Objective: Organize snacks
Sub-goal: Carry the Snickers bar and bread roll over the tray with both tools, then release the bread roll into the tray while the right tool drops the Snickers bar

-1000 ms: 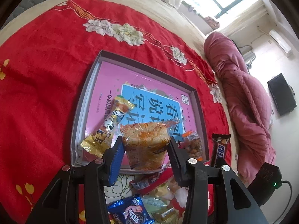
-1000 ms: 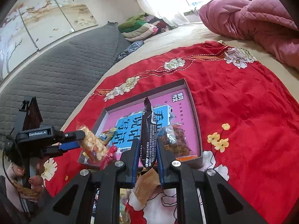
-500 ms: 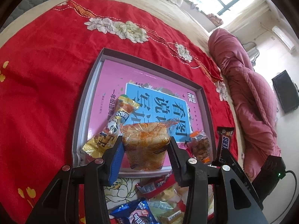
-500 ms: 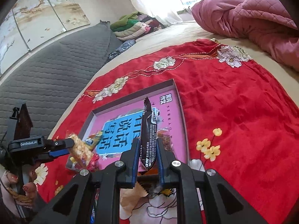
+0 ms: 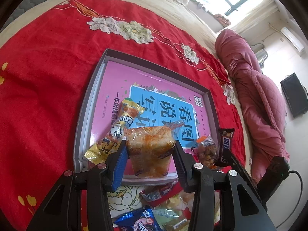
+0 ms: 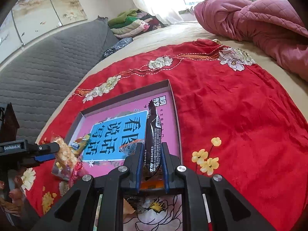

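Note:
A grey-rimmed box lid [image 5: 87,104] with a pink and blue printed floor lies on the red cloth; it also shows in the right wrist view [image 6: 174,104]. My left gripper [image 5: 150,152] is shut on a clear orange snack bag [image 5: 149,150], held over the lid's near edge. A yellow snack packet [image 5: 115,134] and a small nut bag [image 5: 207,150] lie in the lid. My right gripper [image 6: 151,159] is shut on a dark Snickers bar [image 6: 153,140], held upright over the lid's near right corner; the bar also shows in the left wrist view [image 5: 224,146].
A pile of loose snacks [image 5: 152,213] lies on the cloth just in front of the lid. A pink quilt [image 6: 256,19] is bundled at the far right. A grey quilted mat [image 6: 44,61] borders the cloth on the left.
Both grippers have moved forward toward the lid with their snacks still held. The Snickers bar has come closer to the lid's near right corner.

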Demonstrator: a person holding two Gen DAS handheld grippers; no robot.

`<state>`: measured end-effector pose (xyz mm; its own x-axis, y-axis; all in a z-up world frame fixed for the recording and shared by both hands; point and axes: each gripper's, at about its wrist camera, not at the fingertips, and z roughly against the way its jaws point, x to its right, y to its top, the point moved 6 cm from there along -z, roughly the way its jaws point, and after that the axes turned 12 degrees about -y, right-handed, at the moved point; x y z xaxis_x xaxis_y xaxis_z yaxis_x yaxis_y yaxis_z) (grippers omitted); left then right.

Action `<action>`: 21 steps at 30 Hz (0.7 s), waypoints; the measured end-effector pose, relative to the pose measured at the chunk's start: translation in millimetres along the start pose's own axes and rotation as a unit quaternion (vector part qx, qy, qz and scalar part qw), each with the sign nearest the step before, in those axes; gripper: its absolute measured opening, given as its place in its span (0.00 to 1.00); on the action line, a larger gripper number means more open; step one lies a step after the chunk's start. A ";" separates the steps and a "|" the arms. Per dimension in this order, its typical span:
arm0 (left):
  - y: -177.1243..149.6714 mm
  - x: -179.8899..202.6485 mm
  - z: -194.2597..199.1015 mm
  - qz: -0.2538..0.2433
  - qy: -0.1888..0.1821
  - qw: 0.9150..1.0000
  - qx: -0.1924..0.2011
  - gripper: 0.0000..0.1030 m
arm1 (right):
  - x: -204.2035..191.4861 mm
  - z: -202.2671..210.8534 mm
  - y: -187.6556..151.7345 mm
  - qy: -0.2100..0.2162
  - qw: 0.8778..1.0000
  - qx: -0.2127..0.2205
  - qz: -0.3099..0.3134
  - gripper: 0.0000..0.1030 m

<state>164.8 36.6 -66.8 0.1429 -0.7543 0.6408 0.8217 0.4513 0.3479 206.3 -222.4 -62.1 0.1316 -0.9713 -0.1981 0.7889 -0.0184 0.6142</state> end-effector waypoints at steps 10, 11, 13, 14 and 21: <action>5.1 -6.0 -6.8 0.008 0.013 1.000 0.004 0.46 | -1.1 -4.6 -3.7 -0.004 1.000 -0.006 0.005 0.17; 5.0 -7.8 -7.7 0.010 0.014 1.000 0.004 0.46 | -1.2 -5.1 -4.2 -0.006 1.000 -0.007 0.005 0.17; 5.0 -11.3 -8.1 0.013 0.013 1.000 0.004 0.46 | -0.8 -6.3 -5.6 -0.008 1.000 -0.010 0.006 0.17; 5.0 -12.7 -8.0 0.016 0.011 1.000 0.005 0.46 | -0.8 -7.1 -5.9 -0.009 1.000 -0.011 0.006 0.17; 6.1 -17.5 -5.7 0.023 0.013 1.000 0.009 0.46 | 1.6 -9.9 -7.1 -0.024 1.000 -0.013 0.007 0.17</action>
<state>170.4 49.8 -79.8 0.1952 -0.7450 0.6379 0.8037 0.4943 0.3313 206.9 -221.5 -74.4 0.1151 -0.9817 -0.1519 0.8027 0.0018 0.5964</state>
